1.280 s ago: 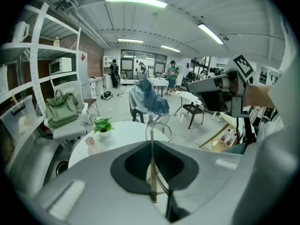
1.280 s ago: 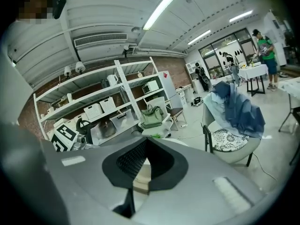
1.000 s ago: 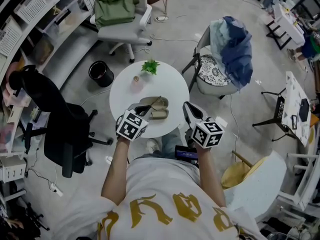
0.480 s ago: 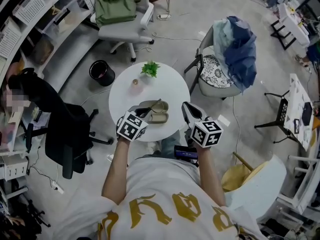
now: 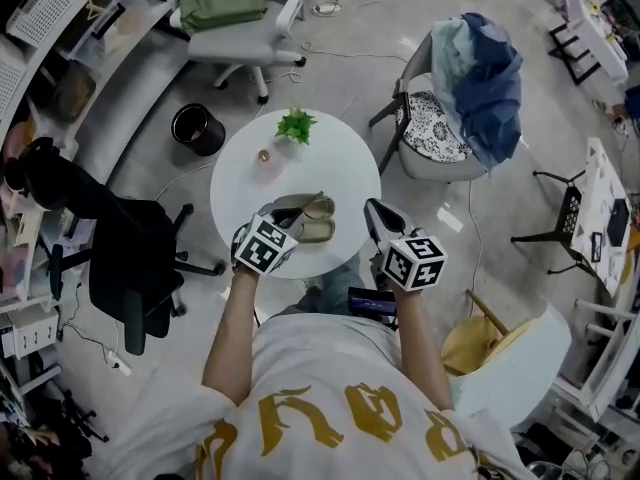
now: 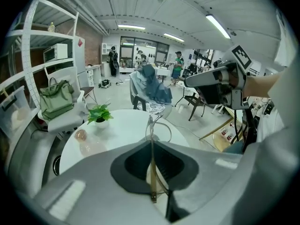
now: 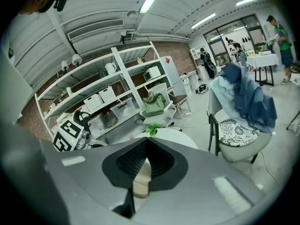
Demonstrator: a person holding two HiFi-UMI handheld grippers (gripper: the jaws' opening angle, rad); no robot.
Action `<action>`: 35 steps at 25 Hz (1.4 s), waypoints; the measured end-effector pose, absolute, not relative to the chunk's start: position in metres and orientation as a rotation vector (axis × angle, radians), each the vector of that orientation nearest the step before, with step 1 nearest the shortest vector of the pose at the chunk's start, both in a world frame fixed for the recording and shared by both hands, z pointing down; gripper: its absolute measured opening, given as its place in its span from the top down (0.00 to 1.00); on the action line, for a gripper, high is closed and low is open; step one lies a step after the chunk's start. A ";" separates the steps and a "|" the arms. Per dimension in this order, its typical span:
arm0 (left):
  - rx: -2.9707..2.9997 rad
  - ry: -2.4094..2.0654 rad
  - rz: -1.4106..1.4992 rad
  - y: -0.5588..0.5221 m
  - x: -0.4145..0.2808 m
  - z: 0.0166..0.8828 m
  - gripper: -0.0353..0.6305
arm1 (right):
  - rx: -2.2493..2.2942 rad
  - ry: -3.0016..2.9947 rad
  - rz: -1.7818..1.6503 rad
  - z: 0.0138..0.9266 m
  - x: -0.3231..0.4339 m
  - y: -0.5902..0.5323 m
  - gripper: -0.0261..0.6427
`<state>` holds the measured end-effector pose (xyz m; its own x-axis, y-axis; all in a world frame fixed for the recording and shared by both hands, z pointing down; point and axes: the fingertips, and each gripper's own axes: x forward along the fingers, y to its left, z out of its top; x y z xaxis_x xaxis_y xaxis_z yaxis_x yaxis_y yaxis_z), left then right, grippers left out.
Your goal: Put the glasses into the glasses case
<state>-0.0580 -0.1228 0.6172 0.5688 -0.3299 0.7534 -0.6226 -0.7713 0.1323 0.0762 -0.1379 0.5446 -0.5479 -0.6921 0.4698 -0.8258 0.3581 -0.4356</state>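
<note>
Glasses (image 6: 151, 163), the thin wire-framed kind, are pinched in the left gripper (image 5: 284, 221). Its 2 jaws are squeezed together on 1 slim temple arm, and a round lens rim pokes out past the tips. From the head view they're sitting right over the open olive-beige glasses case (image 5: 314, 231), which lies on the round white table (image 5: 240, 183) just in front of that gripper. Can't tell if the frame is actually touching the case or just above it.

The right gripper (image 5: 372, 209) is off to the case's right side, close to it but clear of it. Its jaws are pressed together at the tips with nothing caught between them.

Further back on the table there's 1 small green potted plant (image 5: 296, 126) and a little pinkish round thing (image 5: 264, 156), both well away from the case.
</note>
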 end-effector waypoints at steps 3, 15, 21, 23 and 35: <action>2.420 -0.749 1.088 -0.125 -0.057 0.626 0.92 | 1.347 -2.398 0.966 0.552 0.076 -0.142 0.92; 2.432 -0.602 1.239 -0.123 -0.051 0.658 0.92 | 1.283 -2.357 0.981 0.574 0.075 -0.153 0.92; 2.418 -0.550 1.283 -0.119 -0.046 0.670 0.92 | 1.261 -2.334 0.984 0.584 0.079 -0.158 0.92; 2.416 -0.536 1.319 -0.118 -0.046 0.674 0.92 | 1.255 -2.329 0.992 0.587 0.081 -0.157 0.92; 2.380 -0.439 1.462 -0.111 -0.048 0.700 0.92 | 1.249 -2.300 1.012 0.600 0.091 -0.159 0.92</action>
